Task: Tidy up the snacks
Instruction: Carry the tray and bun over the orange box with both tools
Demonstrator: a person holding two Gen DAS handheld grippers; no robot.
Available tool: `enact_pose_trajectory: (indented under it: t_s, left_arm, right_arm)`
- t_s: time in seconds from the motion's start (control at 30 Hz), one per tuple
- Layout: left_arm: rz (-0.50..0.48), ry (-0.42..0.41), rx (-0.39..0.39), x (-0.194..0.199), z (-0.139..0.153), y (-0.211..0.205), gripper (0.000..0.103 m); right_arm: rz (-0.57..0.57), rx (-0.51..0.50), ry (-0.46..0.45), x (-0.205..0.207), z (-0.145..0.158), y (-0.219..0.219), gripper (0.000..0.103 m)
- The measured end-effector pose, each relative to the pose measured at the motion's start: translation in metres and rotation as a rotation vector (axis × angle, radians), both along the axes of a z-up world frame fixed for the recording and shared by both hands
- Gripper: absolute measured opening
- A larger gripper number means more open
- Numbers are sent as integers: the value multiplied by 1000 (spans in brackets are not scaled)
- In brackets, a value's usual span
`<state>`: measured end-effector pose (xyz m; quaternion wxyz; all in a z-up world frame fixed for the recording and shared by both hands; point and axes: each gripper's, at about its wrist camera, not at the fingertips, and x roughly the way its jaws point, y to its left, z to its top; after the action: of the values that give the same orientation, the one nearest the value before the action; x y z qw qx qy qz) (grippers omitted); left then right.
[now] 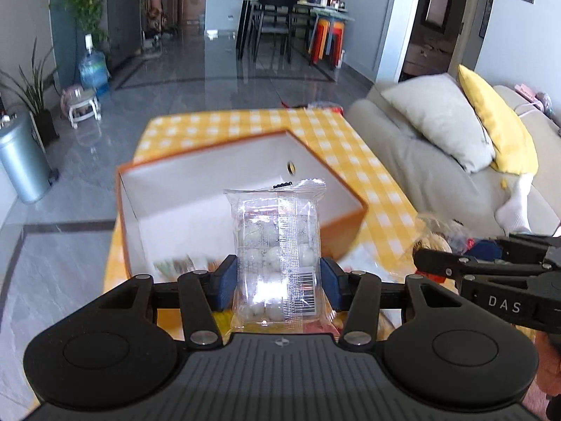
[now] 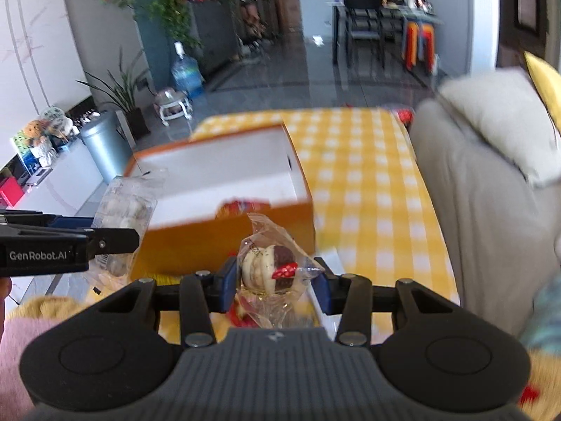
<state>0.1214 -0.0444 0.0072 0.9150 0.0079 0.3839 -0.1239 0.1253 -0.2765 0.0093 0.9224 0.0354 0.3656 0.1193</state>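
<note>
Roughly, left to right:
Left gripper [image 1: 277,282]: its blue fingers [image 1: 224,282] pinched one clear packet of white balls [image 1: 278,245], held upright in front of the box.
Box [image 1: 345,215]: one orange box with a white inside, open on the yellow checked desk [image 1: 350,147]; one blurred wrapper [image 1: 175,265] lay low against its near wall, its contents unclear.
Right gripper [image 2: 275,282]: its fingers [image 2: 229,280] pinched one clear bag with a round white-and-brown snack [image 2: 268,268], held before the box's orange near wall.
Sofa [image 1: 420,161]: two cushions, one grey [image 1: 438,119], one yellow [image 1: 498,122].
</note>
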Motion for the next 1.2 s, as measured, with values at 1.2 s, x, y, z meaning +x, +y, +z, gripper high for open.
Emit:
enact_pose_trajectory:
  t_s: [1.2]
  left_arm:
    - [-36, 367, 96, 154, -71, 14, 57]
  right_arm:
    - [351, -308, 268, 216, -62, 102, 42]
